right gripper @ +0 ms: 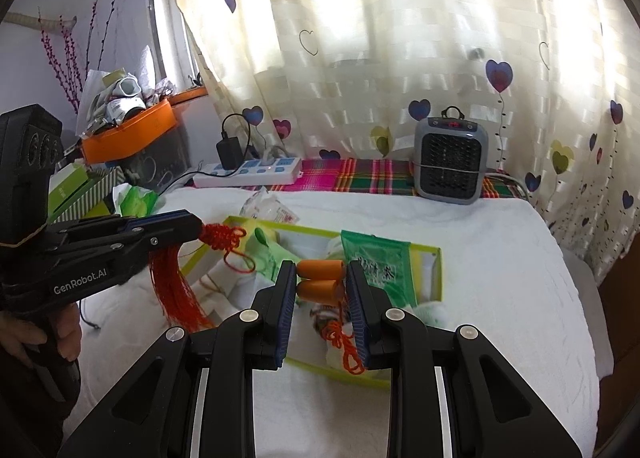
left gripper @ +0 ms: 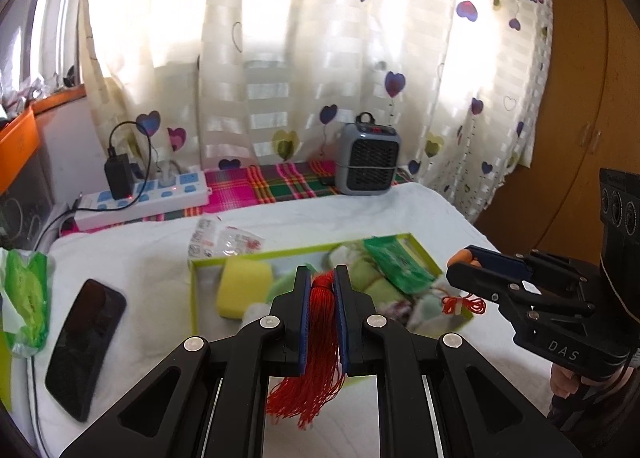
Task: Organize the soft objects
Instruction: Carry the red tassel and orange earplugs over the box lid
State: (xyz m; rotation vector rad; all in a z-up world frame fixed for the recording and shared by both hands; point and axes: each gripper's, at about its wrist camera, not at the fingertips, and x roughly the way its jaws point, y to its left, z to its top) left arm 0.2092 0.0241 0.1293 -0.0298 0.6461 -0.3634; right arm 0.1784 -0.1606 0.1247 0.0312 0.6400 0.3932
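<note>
We see the red tassel ornament pinched between the blue pads of our left tool, its fringe hanging down behind the fingers; in the right wrist view its knotted top sticks out past the tool tip, above the left end of the box. Our right tool is clamped on 2 orange foam pieces, stacked one over the other, with a red cord dangling beneath them. Both tools hang above the green-rimmed box, which lies on the white towel covering the bed. Inside the box we can make out a yellow sponge, a green packet leaning at the right side, and pale folded cloths that are blurred. Just behind the box lies a crinkled clear wrapper. To the left, on the towel, rests a black phone, beside a green plastic pack. Further back, on a plaid cloth, stand a white power strip and a small grey heater, in front of the heart-print curtain.
</note>
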